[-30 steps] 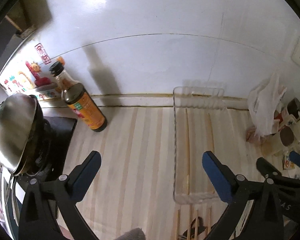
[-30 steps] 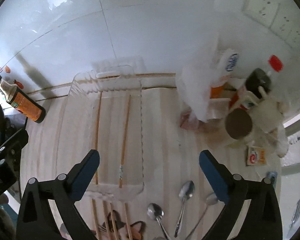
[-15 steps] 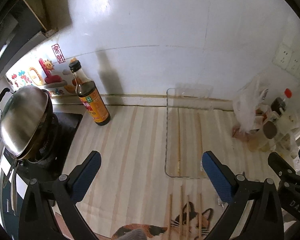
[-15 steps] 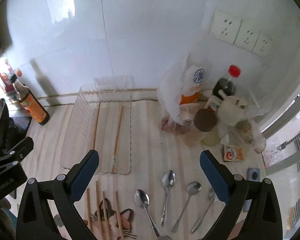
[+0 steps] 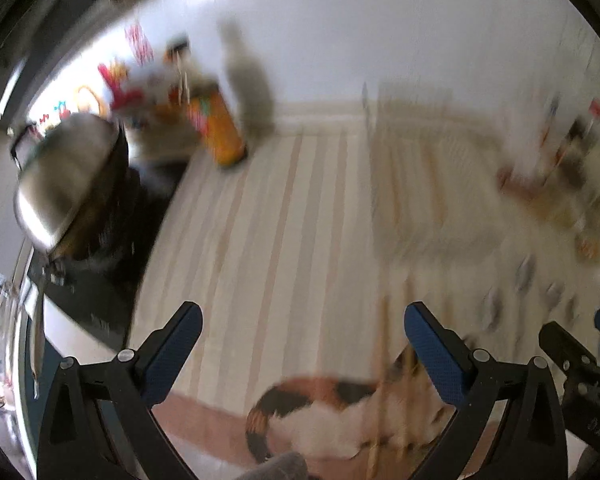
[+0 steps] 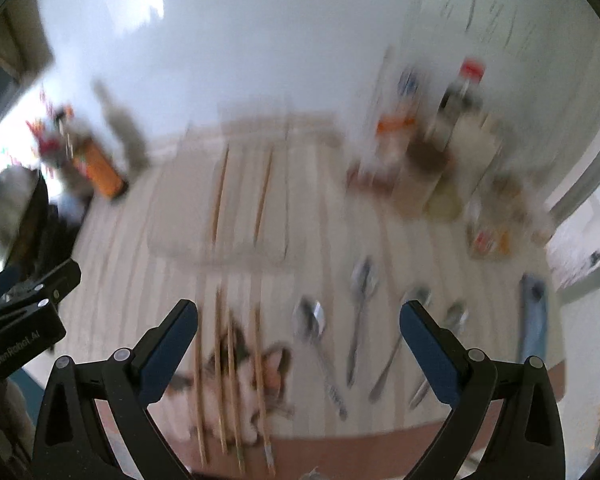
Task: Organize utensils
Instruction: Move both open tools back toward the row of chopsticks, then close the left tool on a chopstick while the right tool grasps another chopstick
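Both views are motion-blurred. A clear plastic tray [image 6: 180, 236] lies on the striped counter with two wooden chopsticks [image 6: 220, 196] inside it. Several more chopsticks [image 6: 228, 372] rest on a cat-print mat [image 6: 268, 368] at the near edge, and several metal spoons [image 6: 320, 344] lie to their right. My right gripper [image 6: 298, 320] hangs open above the mat and spoons, holding nothing. My left gripper [image 5: 302, 324] is open and empty over bare counter, left of the mat [image 5: 340, 416]; the tray [image 5: 420, 184] is a blur ahead to its right.
A steel wok [image 5: 64, 176] sits on a black stove at left, with an orange-labelled sauce bottle [image 5: 220, 132] by the wall. Bottles, jars and a white bag [image 6: 440, 132] crowd the back right corner. The white wall closes off the back.
Both grippers have pulled back and up from the tray, so the mat, loose chopsticks and spoons have come into fuller view. Both stay open. The current frames are blurred by motion.
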Tool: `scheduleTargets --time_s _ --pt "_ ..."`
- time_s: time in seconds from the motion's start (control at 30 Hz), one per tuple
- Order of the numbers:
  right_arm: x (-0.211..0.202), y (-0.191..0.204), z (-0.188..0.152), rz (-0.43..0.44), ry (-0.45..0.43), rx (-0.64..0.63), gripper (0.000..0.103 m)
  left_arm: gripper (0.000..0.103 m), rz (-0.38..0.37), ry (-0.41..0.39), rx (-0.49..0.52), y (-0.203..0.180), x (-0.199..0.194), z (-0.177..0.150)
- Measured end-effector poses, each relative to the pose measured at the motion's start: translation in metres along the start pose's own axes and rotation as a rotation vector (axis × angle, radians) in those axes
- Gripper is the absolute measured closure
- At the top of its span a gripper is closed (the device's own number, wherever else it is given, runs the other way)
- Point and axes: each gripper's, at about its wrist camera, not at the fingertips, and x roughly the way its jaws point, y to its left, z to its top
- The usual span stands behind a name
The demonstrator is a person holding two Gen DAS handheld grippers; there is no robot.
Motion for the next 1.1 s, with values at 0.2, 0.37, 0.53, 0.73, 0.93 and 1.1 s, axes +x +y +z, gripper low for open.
scheduleTargets --time_s 0.2,0.37,0.53,0.73,0.93,1.1 --pt "0.1 0.017 -0.063 0.091 0.296 0.025 0.053 0.006 0.013 0.207 0.01 -0.003 0.068 -0.05" --pt "0.146 0.026 -0.094 0.093 0.389 0.029 0.067 0.014 -0.066 0.303 0.016 -0.019 0.095 -0.07" --pt "0.14 0.027 -0.087 0.058 0.387 -0.021 0.096 0.026 -0.134 0.339 0.05 -0.044 0.108 -0.077" --pt "0.127 0.006 -0.086 -0.006 0.402 -0.014 0.096 0.047 -0.157 0.349 0.091 -0.067 0.115 -0.078" --pt "0.117 -0.018 -0.085 -0.015 0.436 0.023 0.096 0.095 -0.174 0.343 0.144 -0.079 0.11 -0.075" --pt "0.111 -0.022 -0.084 -0.033 0.456 0.023 0.095 0.098 -0.167 0.362 0.133 -0.073 0.11 -0.08"
